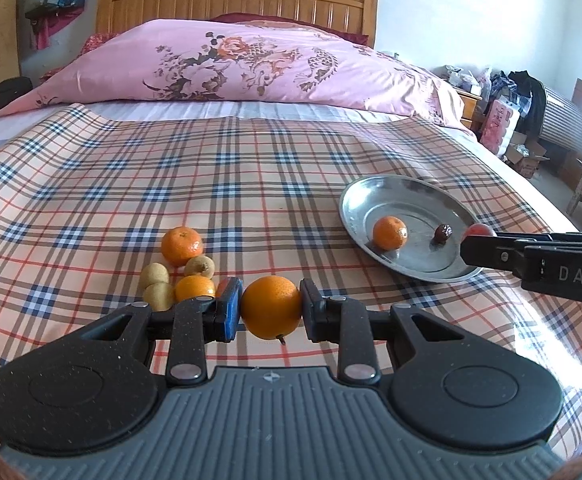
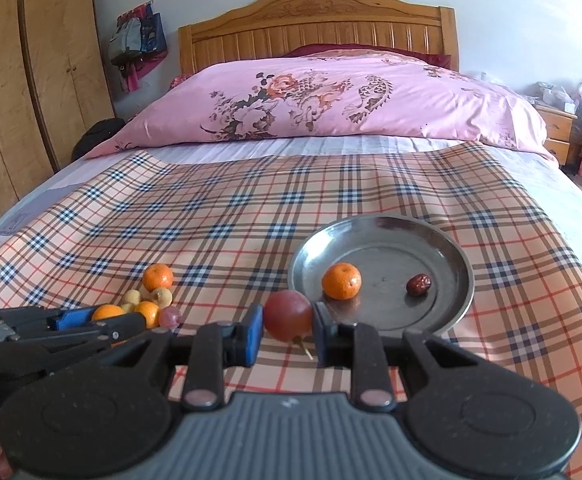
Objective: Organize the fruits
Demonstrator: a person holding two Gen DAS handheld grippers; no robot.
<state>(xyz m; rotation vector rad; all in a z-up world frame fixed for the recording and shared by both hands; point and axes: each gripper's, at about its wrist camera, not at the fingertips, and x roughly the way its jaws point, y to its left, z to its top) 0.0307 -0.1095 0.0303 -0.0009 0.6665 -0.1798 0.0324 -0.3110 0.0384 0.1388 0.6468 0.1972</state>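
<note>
My left gripper is shut on an orange and holds it just above the plaid cloth. My right gripper is shut on a small red apple, at the near rim of the steel plate. The plate holds a tangerine and a dark red date. A pile of fruit lies on the cloth to the left: tangerines and pale yellow-brown fruits. The pile also shows in the right wrist view, with a pink grape-like fruit.
The plaid cloth covers a bed with a pink floral quilt and a wooden headboard behind. Wardrobes stand left. A nightstand and clutter stand right of the bed.
</note>
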